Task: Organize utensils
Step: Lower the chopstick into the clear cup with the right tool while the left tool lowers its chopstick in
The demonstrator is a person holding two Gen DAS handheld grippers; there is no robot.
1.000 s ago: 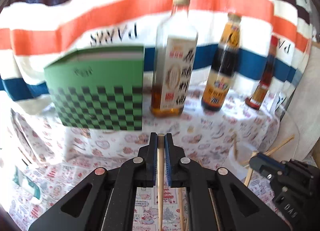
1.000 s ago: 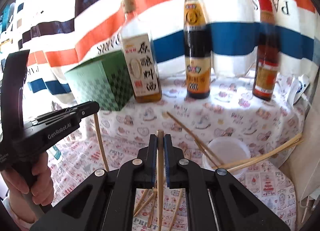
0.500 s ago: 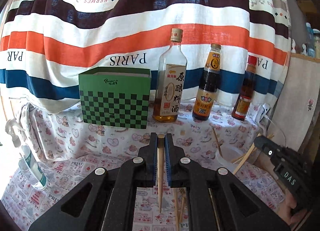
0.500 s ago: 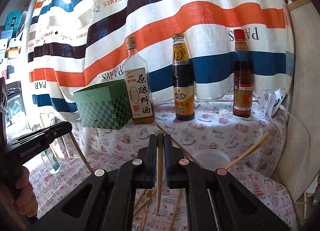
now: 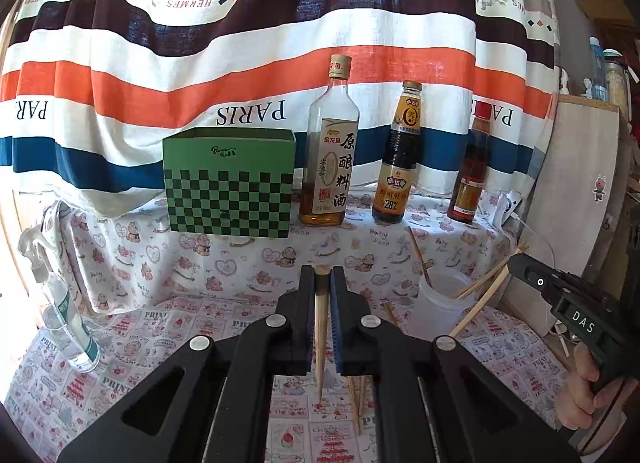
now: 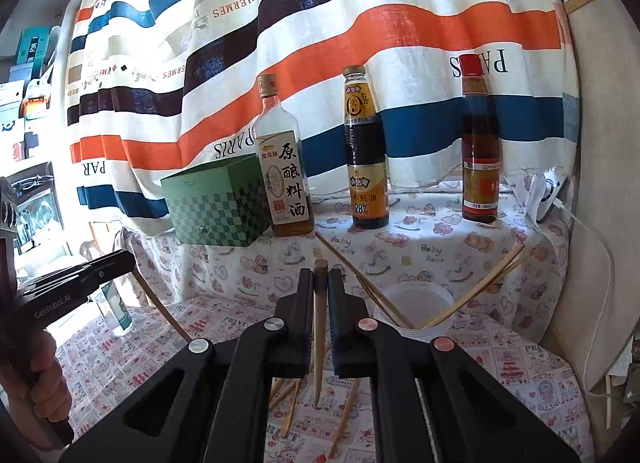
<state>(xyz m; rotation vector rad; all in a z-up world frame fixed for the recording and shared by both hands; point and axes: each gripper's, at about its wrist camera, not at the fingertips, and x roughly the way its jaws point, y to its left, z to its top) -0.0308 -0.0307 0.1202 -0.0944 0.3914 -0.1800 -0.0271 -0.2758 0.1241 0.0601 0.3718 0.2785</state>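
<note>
My left gripper (image 5: 321, 275) is shut on a wooden chopstick (image 5: 319, 327) that hangs down between its jaws. My right gripper (image 6: 320, 275) is shut on another chopstick (image 6: 319, 327), also pointing down. A translucent white cup (image 6: 414, 305) on the lower table holds several chopsticks (image 6: 476, 289) that lean out left and right; it also shows in the left wrist view (image 5: 442, 299). Several loose chopsticks (image 6: 290, 403) lie on the printed tablecloth below my grippers. Both grippers are held above the table, back from the cup.
A green checkered box (image 5: 230, 181), a cooking wine bottle (image 5: 330, 155), a dark sauce bottle (image 5: 398, 163) and a red-capped bottle (image 5: 472, 179) stand on the raised shelf. A spray bottle (image 5: 60, 303) stands left. A striped curtain hangs behind.
Both grippers have pulled back and up from the shelf, each still holding its chopstick. The bottles and box now look smaller and farther away.
</note>
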